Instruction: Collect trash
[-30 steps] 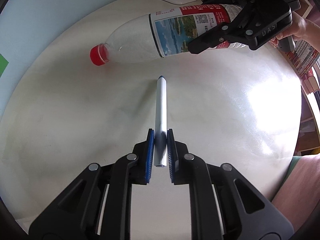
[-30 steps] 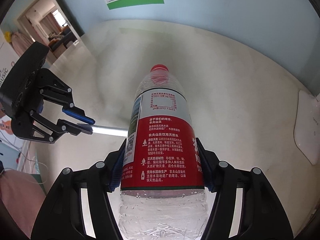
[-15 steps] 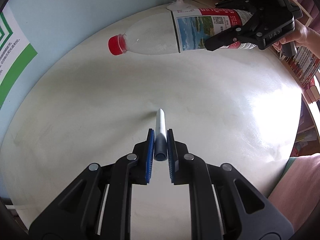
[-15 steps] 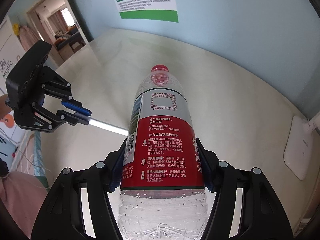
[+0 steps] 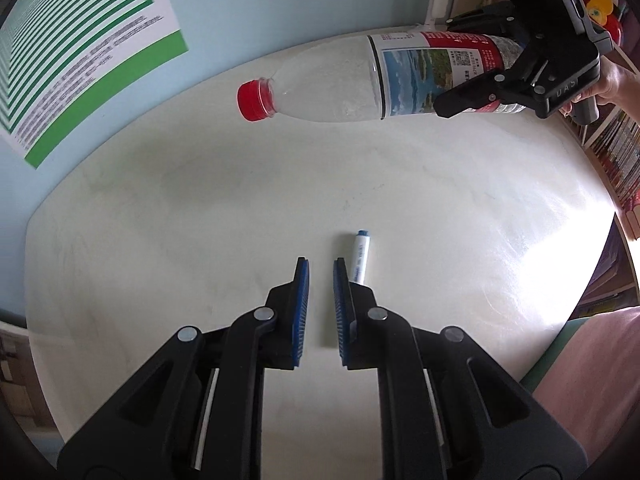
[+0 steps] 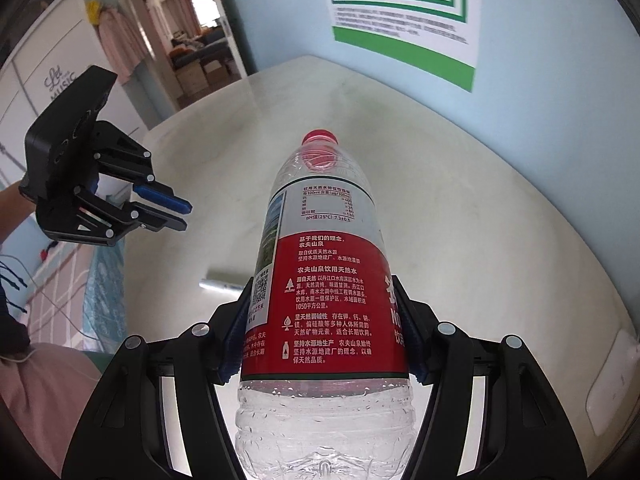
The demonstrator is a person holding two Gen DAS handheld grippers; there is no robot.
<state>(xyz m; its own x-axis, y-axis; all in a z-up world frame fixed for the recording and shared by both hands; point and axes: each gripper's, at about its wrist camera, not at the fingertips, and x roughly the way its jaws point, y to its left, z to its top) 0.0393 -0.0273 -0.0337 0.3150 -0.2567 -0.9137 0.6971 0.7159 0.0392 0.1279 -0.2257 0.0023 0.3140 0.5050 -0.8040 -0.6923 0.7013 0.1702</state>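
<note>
Pale blue wall (image 6: 540, 92), hung with a white poster (image 6: 404, 4) printed in nested green bands and small text. Cream, marbled tabletop (image 5: 200, 220) with rounded corners, set against that wall; strong glare is cast on one side (image 5: 560, 264). Open doorway (image 6: 188, 40) onto a daylit room with curtains. White cabinet (image 6: 44, 76), lettered. Shelved books (image 5: 616, 152) at one edge.
</note>
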